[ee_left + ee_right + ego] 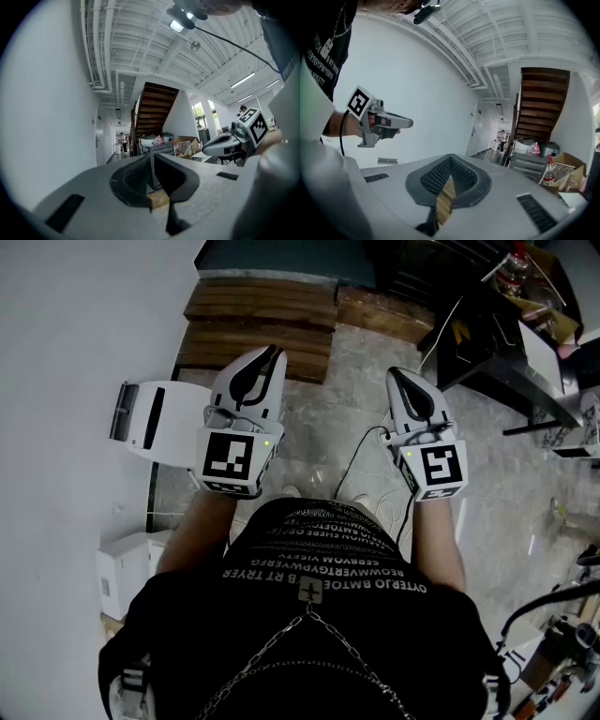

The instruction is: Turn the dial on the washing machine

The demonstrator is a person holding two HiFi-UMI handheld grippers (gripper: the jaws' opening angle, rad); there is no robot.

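No washing machine dial shows in any view. In the head view I hold both grippers out level at chest height above a grey stone floor (356,399). My left gripper (266,358) has its jaws together with nothing between them; in its own view the tips (151,158) meet. Beside it, my right gripper (399,377) is shut and empty too, and its own view shows the ribbed pads (440,176) closed to a point. Each gripper view also catches the other gripper: the right gripper (225,143) and the left gripper (389,123).
A white wall (75,352) runs along my left, with a white box (150,418) mounted on it. Wooden stairs (262,320) rise ahead. A black table (497,343) stands at the right. Cardboard boxes (567,173) and grey cabinets (532,161) sit under the stairs. A person (501,138) stands far down the corridor.
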